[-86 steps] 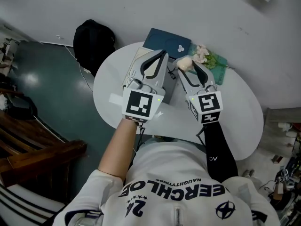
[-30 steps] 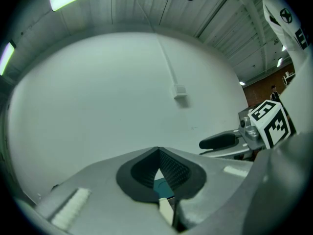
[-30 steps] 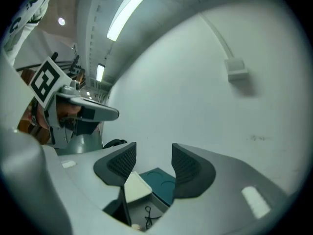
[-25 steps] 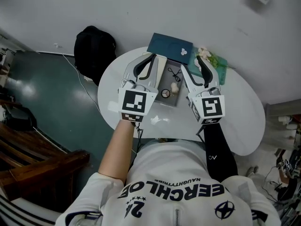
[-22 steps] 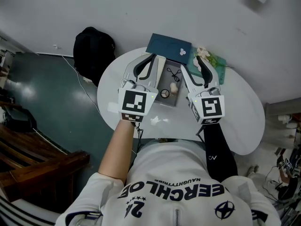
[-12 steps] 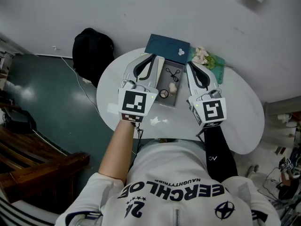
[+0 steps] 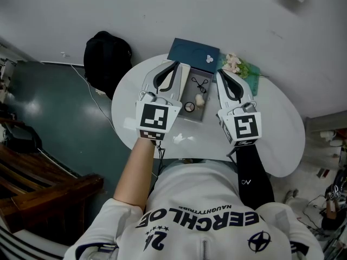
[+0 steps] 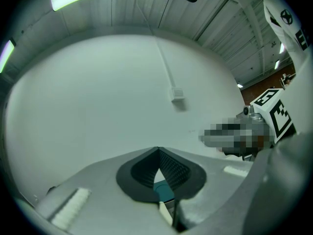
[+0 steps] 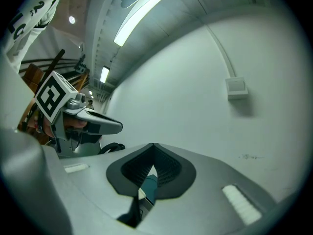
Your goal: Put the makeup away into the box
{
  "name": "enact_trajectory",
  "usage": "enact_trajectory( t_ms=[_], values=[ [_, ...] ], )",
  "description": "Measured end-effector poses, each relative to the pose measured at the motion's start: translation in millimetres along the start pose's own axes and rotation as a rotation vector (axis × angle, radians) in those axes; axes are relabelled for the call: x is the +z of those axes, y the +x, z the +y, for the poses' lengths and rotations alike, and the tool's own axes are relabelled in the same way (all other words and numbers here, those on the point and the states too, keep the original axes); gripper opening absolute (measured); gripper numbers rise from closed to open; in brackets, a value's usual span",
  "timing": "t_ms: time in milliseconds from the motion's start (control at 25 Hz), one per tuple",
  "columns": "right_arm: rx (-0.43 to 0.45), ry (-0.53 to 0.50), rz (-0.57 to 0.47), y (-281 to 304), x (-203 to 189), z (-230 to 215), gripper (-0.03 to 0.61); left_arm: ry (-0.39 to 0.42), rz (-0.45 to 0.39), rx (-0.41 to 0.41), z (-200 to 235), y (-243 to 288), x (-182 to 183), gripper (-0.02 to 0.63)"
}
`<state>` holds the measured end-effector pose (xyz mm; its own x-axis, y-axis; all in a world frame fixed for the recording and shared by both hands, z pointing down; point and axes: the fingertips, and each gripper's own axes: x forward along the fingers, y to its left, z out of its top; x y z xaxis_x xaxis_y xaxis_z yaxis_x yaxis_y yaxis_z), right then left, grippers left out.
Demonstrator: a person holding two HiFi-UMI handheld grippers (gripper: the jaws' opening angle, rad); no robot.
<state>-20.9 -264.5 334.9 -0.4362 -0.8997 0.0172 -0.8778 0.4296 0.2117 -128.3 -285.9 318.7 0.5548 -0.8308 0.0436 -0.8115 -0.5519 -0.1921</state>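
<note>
An open grey box [image 7: 188,93] lies on the round white table [image 7: 271,123], its teal lid [image 7: 192,52] raised at the far side. Inside rest a black eyelash curler [image 7: 200,84], a beige sponge [image 7: 199,99] and a small round compact [image 7: 189,107]. My left gripper [image 7: 177,64] hovers along the box's left edge, shut and empty, its tips meeting in the left gripper view [image 8: 156,151]. The right gripper [image 7: 221,72] sits along the right edge, also shut on nothing; its tips touch in the right gripper view [image 9: 153,146]. A sliver of teal lid [image 9: 149,185] shows below the closed tips.
A bunch of pale flowers [image 7: 234,64] on green wrapping [image 7: 251,72] lies behind the right gripper. A black backpack [image 7: 107,50] sits on the floor left of the table. A plain wall stands close behind the table.
The sponge, held above the box by the right gripper earlier, now lies inside it. The right gripper's jaws went from open to shut. The left gripper has stayed put.
</note>
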Motion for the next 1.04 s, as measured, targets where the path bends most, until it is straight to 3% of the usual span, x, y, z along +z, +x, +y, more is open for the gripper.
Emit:
enact_trajectory(
  t_ms=[1040],
  values=[
    [-0.009, -0.014, 0.012, 4.8, -4.0, -2.0, 0.029, 0.004, -0.003, -0.007, 4.3, 3.6, -1.9, 0.002]
  ],
)
